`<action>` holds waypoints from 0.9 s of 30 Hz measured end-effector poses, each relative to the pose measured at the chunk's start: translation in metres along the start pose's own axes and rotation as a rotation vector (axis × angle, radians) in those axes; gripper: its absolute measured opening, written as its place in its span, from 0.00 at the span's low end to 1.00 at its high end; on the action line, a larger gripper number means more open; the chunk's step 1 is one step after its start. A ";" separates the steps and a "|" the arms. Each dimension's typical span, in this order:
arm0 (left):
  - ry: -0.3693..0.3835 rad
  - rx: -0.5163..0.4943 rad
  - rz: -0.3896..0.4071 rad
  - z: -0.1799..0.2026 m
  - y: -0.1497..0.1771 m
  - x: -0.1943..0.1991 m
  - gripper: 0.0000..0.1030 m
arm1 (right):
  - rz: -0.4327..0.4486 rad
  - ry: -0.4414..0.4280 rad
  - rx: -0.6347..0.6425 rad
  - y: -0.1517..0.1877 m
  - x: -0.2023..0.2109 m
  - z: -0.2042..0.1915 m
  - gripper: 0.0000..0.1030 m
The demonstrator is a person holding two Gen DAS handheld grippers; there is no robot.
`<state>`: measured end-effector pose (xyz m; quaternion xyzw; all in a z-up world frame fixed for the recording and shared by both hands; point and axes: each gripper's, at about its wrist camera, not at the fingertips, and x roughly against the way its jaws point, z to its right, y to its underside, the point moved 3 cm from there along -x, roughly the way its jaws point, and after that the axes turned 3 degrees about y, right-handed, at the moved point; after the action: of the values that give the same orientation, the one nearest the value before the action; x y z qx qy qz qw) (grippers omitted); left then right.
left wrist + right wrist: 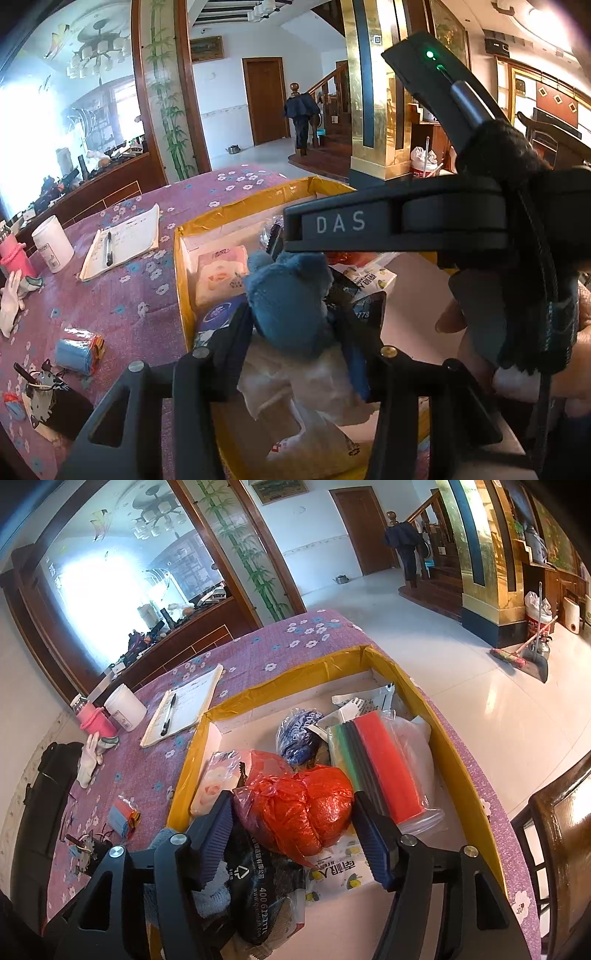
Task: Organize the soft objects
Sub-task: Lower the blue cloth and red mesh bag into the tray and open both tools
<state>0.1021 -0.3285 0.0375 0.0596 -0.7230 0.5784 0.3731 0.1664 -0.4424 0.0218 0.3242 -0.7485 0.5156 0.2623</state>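
A yellow-rimmed cardboard box (436, 716) on the purple flowered table holds soft items. In the left wrist view my left gripper (295, 325) is shut on a blue plush toy (288, 299) above the box (181, 280), over a white plastic bag (295, 398). The right gripper's black body (406, 225) crosses in front of it. In the right wrist view my right gripper (291, 823) is open, its pads on either side of a red plastic bag bundle (303, 805); contact is unclear. Behind lie a blue patterned cloth (299, 734) and a bagged red and green pack (384, 768).
Tissue packs (221, 273) lie at the box's left side (218, 779). On the table to the left are a notebook with pen (181, 709), a white jar (125, 707), a pink cup (98, 720), a white glove (88, 757) and a small blue-orange roll (123, 818). A wooden chair (557, 834) stands right.
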 end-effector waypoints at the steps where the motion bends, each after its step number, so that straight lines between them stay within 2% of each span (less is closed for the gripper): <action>1: 0.000 -0.001 0.001 0.000 0.000 0.000 0.45 | 0.001 0.001 0.001 0.000 0.000 0.000 0.70; 8: -0.002 -0.008 0.011 0.000 0.000 0.001 0.56 | 0.005 0.008 0.004 -0.001 0.001 -0.001 0.81; 12: -0.006 -0.014 0.021 0.001 0.000 0.003 0.62 | 0.005 0.009 0.004 -0.001 0.002 -0.001 0.82; 27: -0.019 -0.015 0.058 -0.002 -0.001 0.008 0.70 | 0.042 -0.022 -0.002 -0.003 0.017 -0.003 0.85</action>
<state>0.0971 -0.3245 0.0431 0.0412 -0.7324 0.5828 0.3497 0.1579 -0.4443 0.0364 0.3140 -0.7585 0.5167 0.2433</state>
